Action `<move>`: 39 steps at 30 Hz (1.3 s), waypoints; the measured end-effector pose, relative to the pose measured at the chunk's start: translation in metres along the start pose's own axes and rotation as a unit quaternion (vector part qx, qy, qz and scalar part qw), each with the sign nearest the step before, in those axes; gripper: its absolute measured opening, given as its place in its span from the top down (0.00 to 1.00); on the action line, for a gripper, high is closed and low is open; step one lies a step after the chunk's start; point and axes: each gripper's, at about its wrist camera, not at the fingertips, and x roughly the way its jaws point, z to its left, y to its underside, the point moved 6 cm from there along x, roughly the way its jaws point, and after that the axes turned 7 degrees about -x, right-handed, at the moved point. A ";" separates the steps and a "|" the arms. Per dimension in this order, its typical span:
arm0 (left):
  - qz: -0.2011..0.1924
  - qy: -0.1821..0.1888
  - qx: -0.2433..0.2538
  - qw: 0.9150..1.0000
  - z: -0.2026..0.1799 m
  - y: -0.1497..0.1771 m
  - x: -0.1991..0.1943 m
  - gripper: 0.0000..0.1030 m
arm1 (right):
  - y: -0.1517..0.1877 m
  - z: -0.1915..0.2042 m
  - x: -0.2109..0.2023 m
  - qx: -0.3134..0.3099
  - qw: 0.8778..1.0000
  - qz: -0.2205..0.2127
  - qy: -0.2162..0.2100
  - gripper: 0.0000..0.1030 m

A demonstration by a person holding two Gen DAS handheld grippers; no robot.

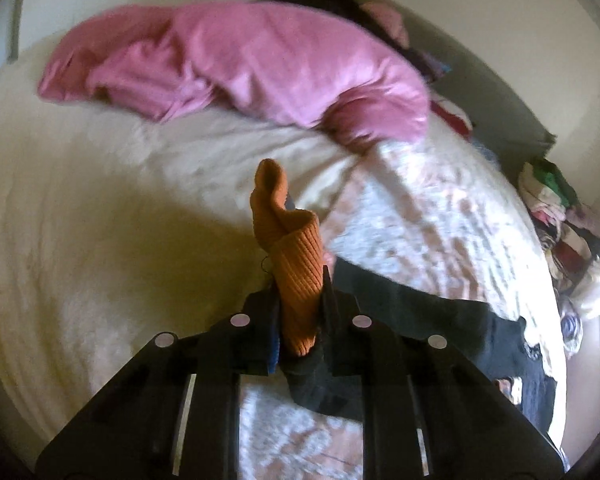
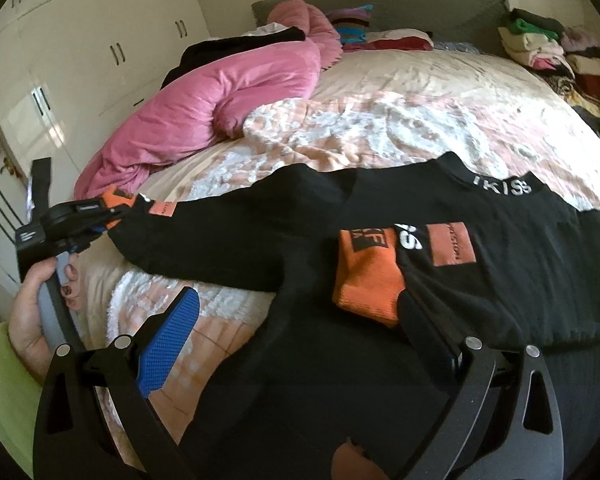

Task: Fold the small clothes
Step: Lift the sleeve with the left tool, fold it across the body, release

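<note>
A black sweater (image 2: 480,264) with orange ribbed cuffs and orange patches lies spread on the bed. My left gripper (image 1: 300,300) is shut on one orange cuff (image 1: 296,264) and holds that sleeve (image 2: 228,224) stretched out to the left; the gripper also shows in the right wrist view (image 2: 100,216). The other sleeve is folded across the chest, its orange cuff (image 2: 364,280) lying on the body. My right gripper (image 2: 300,320) is open above the sweater's lower part, with its blue pad (image 2: 168,340) on the left.
A pink duvet (image 2: 204,112) is bunched at the far left of the bed, over a cream and peach bedspread (image 2: 400,112). Stacks of folded clothes (image 2: 548,48) sit at the far right. White wardrobes (image 2: 80,48) stand to the left.
</note>
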 end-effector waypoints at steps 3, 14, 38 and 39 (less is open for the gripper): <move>-0.013 0.018 0.018 1.000 -0.016 0.001 -0.011 0.91 | 0.001 -0.005 -0.006 0.001 1.000 -0.002 0.012 0.04; -0.039 0.094 0.052 0.993 -0.069 0.014 -0.051 0.92 | 0.005 -0.030 -0.037 -0.005 0.997 -0.024 0.074 0.04; 0.015 0.222 0.164 0.961 -0.202 0.086 -0.074 0.92 | 0.014 -0.096 -0.103 0.064 0.990 -0.071 0.102 0.04; 0.018 0.225 0.171 0.959 -0.209 0.090 -0.074 0.92 | 0.014 -0.099 -0.106 0.068 0.990 -0.073 0.101 0.04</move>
